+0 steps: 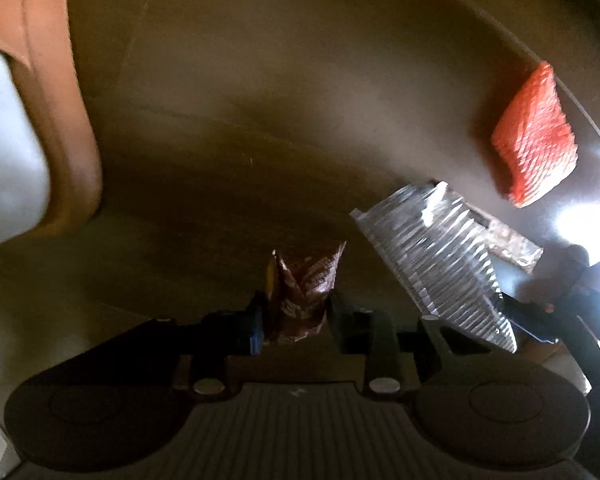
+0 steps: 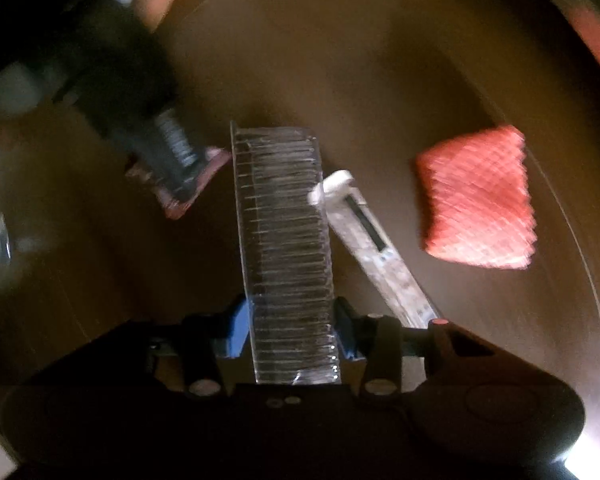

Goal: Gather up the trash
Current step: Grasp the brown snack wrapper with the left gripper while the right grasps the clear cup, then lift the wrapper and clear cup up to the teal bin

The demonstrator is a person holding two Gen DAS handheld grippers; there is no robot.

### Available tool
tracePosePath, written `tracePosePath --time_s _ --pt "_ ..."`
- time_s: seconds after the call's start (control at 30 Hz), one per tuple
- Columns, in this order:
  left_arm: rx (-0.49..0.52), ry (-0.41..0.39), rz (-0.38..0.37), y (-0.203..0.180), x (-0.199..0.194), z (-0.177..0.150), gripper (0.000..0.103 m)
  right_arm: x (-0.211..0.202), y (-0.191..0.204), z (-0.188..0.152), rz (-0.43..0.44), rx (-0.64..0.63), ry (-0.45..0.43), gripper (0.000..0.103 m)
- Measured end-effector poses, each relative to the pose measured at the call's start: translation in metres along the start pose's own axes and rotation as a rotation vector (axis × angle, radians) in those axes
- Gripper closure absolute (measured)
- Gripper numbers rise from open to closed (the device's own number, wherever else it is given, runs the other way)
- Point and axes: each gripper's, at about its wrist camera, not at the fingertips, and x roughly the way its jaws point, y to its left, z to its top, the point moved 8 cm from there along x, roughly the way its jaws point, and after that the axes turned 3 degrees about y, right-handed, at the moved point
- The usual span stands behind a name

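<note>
Close to the left wrist camera, the left gripper [image 1: 296,312] pinches a crumpled brown snack wrapper [image 1: 302,296] between its two fingers. The pads press on both sides of the wrapper, so the jaws are nearly closed on it. The wrapper sticks up past the fingertips, above the dark brown table [image 1: 260,100].

Close to the right wrist camera, the right gripper [image 2: 292,328] squeezes a clear ridged plastic tray [image 2: 284,240]. The tray stands on its edge between the blue pads and reaches far out in front of them. The jaws are partly open, just as wide as the tray.

The left view shows an orange cushion [image 1: 60,120] at the left edge; the right view shows only a blurry bit of it. The left view also shows the clear tray [image 1: 432,256] from the side, tilted, with the right gripper [image 1: 540,320] under it.

The right view shows a white flat stick with a black slot [image 2: 368,236] lying on the table just beside the tray. It also shows the left gripper [image 2: 172,152] as a dark blur, over a reddish wrapper [image 2: 196,188].

Both views show an orange-red scrubbing sponge [image 1: 534,136] [image 2: 478,198] lying on the table, well apart from both grippers.
</note>
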Motion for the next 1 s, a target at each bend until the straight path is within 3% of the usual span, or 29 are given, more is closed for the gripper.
tracePosePath --time_s 0.2,0.37,0.63,1.0 --pt "0.036 -0.09 -0.028 -0.023 -0.054 0.0 0.074 -0.057 -0.02 0.01 0.084 0.303 -0.073 0.061" --pt "0.032 -0.168 -0.037 -0.01 -0.113 -0.015 0.074 -0.109 -0.024 -0.002 0.07 0.451 -0.145 0.061" --pt "0.06 -0.367 -0.131 -0.022 -0.219 -0.05 0.074 -0.204 -0.026 -0.025 -0.007 0.519 -0.316 0.061" --pt "0.151 -0.675 -0.234 -0.057 -0.359 -0.117 0.074 -0.359 -0.005 -0.059 -0.099 0.578 -0.64 0.061"
